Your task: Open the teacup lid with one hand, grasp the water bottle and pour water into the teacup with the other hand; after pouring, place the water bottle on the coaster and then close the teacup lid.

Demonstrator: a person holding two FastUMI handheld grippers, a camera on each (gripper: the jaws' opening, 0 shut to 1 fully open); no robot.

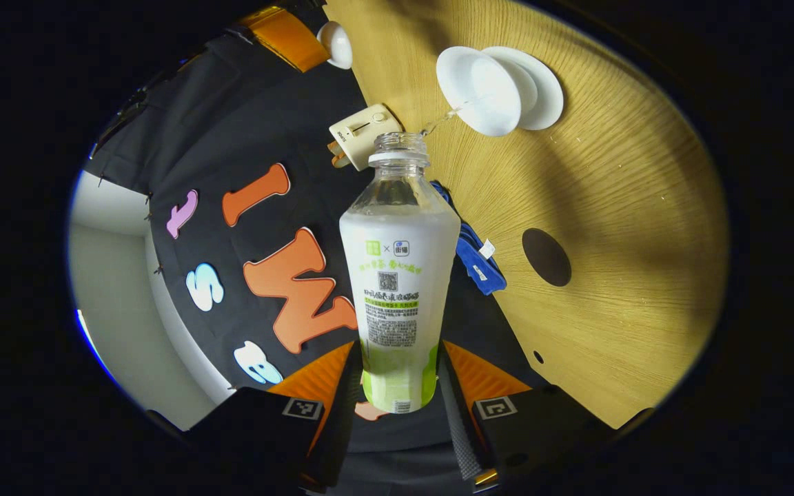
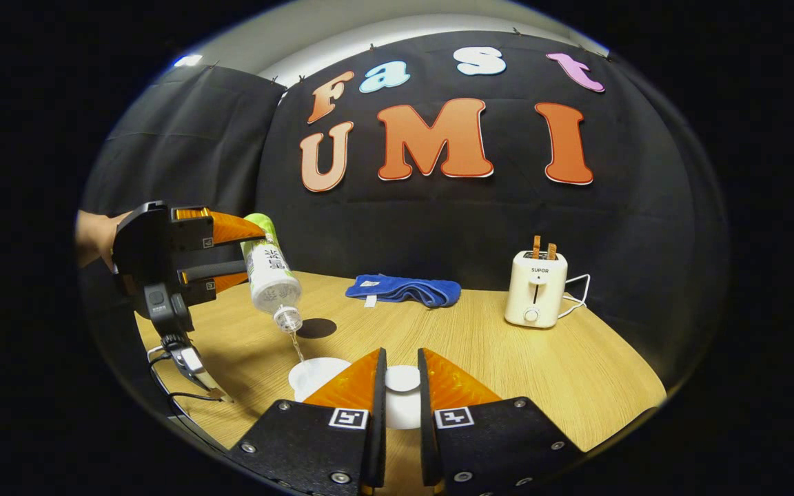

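The water bottle (image 1: 399, 275) is uncapped and tilted neck-down ahead of the left gripper (image 1: 399, 386), whose two fingers press on its lower body from either side. A thin stream runs from its mouth into the teacup (image 1: 483, 93), which sits on its saucer (image 1: 542, 96) just beyond the neck. In the right gripper view the bottle (image 2: 271, 272) hangs above and left of the cup (image 2: 314, 375). The right gripper (image 2: 400, 386) holds the teacup lid (image 2: 402, 379) by its knob, fingers closed on it, just beside the cup.

Judgement: the bottle is thin plastic, light and partly full; its wall will yield under pressure and its label is slick, so the hold belongs on the firmer lower body, as now. The porcelain cup and lid are brittle and smooth.

The dark round coaster (image 1: 546, 257) lies on the table (image 1: 631, 207) to the right of the bottle. A blue cloth (image 2: 404, 289) and a toaster (image 2: 536, 288) stand farther off.
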